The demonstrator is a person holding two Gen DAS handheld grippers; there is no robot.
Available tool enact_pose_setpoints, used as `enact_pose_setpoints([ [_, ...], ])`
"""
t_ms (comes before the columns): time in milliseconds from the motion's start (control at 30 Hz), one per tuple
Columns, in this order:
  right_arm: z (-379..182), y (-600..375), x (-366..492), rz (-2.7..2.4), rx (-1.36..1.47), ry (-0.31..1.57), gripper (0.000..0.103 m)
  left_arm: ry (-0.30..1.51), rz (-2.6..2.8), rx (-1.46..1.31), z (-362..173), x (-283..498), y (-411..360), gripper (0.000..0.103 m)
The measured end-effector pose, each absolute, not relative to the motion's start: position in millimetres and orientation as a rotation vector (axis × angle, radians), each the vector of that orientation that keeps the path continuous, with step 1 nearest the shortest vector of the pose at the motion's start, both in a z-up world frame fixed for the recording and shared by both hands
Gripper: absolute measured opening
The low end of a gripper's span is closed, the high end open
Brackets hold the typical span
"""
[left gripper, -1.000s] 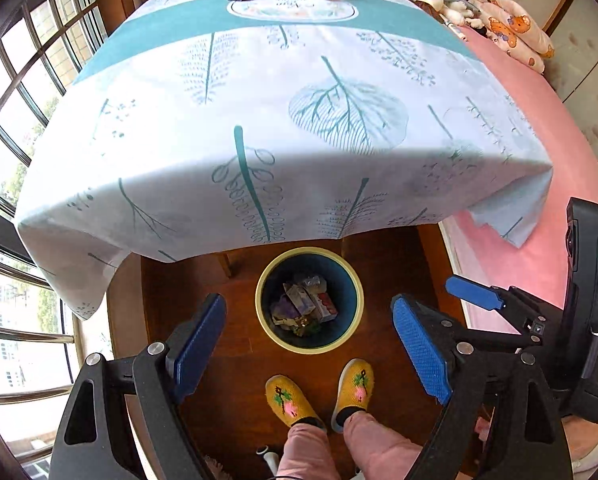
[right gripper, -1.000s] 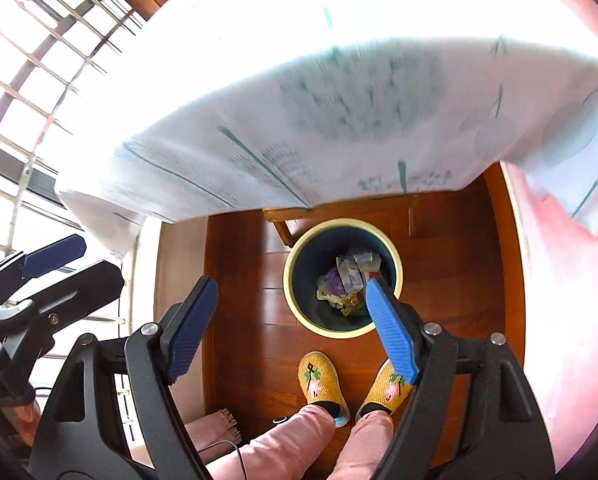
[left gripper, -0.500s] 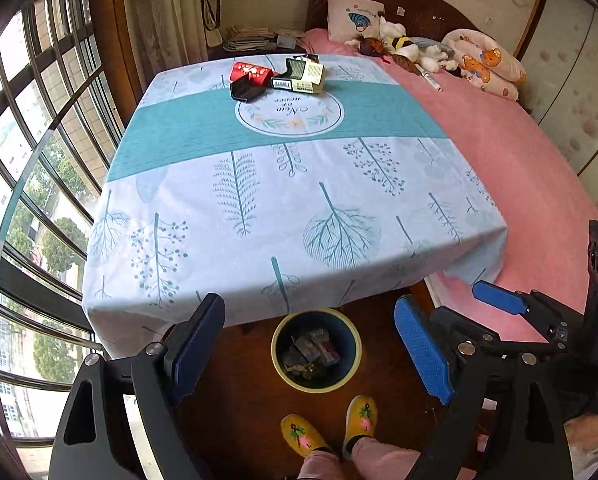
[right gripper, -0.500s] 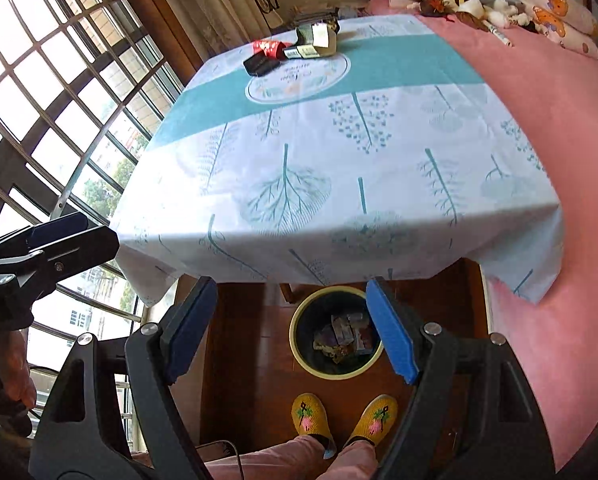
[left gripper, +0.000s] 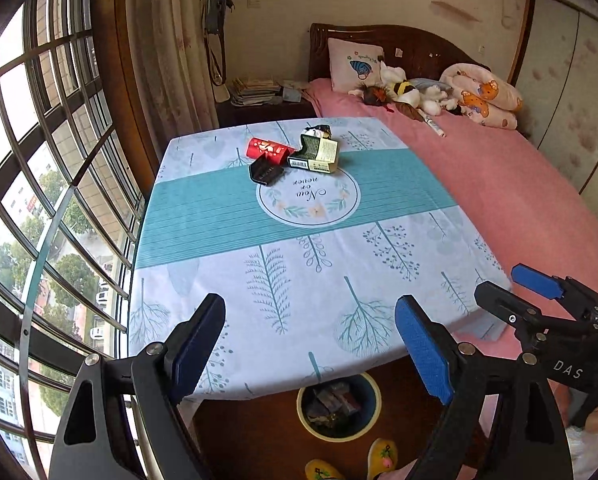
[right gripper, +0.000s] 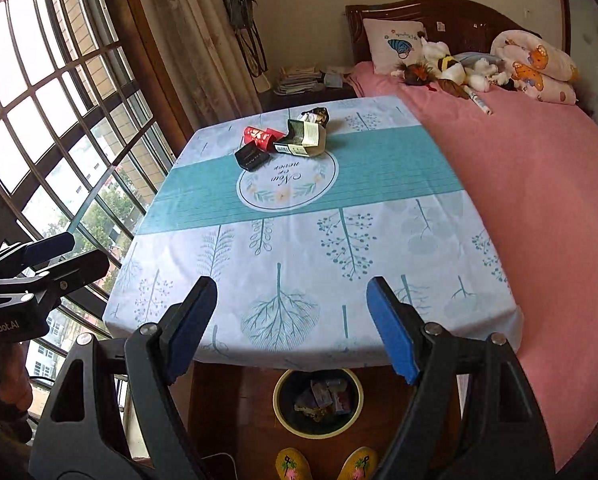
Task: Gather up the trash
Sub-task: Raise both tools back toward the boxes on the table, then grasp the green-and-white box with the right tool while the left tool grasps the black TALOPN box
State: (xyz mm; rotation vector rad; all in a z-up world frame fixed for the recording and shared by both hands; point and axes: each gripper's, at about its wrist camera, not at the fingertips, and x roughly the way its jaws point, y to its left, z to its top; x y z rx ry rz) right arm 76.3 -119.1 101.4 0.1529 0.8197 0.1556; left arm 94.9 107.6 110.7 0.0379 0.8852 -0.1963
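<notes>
Four trash pcs (left gripper: pixel 295 152) on tablecloth (left gripper: pixel 299 264).

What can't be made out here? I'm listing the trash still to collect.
- Bin: both views, the far rim sits under the tablecloth overhang; contents too jumbled to name.
- Crumpled wrapper: both views, partly behind the green box.
- Print on the red pack and black box: too small to read.
- Both claws, left and right, are open and empty.

Daylit bedroom (left gripper: pixel 499 184), barred window (left gripper: pixel 39 160)
</notes>
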Motion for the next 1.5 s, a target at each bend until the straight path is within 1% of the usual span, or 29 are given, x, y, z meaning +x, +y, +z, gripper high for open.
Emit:
enact_pose_setpoints([
  [233,137.1,-109.9,121.8,0.179,0.07,0.781,0.075,0.865,-0.18,0.062,126.7,145.5,116.0,0.088],
  [500,129.9,-110.4,227.2,0.277,0.006,0.787,0.075,0.876,-0.122,0.148,120.1,230.8,107.6,0.088],
  [633,109.4,-112.8,297.8,0.346,-0.026,0.816,0.075,0.935,-0.073,0.185,98.8,295.1,89.3,0.088],
  [733,89.1,-115.3,355.0,0.409,-0.066,0.845,0.079,0.99,-0.058,0.221,74.8,345.7,72.0,0.088],
  [833,66.9,-112.5,412.2,0.456,-0.149,0.85,0.079,1.052,-0.019,0.27,43.8,400.4,59.4,0.088],
  [967,29.1,-99.1,479.3,0.523,-0.275,0.866,0.08,1.099,0.028,0.304,8.8,459.3,61.3,0.088],
  [1133,-19.7,-77.0,539.7,0.598,-0.36,0.901,0.08,1.155,0.048,0.306,-28.5,509.0,66.7,0.088],
  [1433,-63.2,-86.1,601.4,0.643,-0.217,0.994,0.08,1.23,0.07,0.231,-78.5,555.0,78.4,0.088],
  [1500,-70.5,-89.6,606.0,0.65,-0.199,1.022,0.077,1.247,0.065,0.206,-86.1,562.0,80.4,0.088],
])
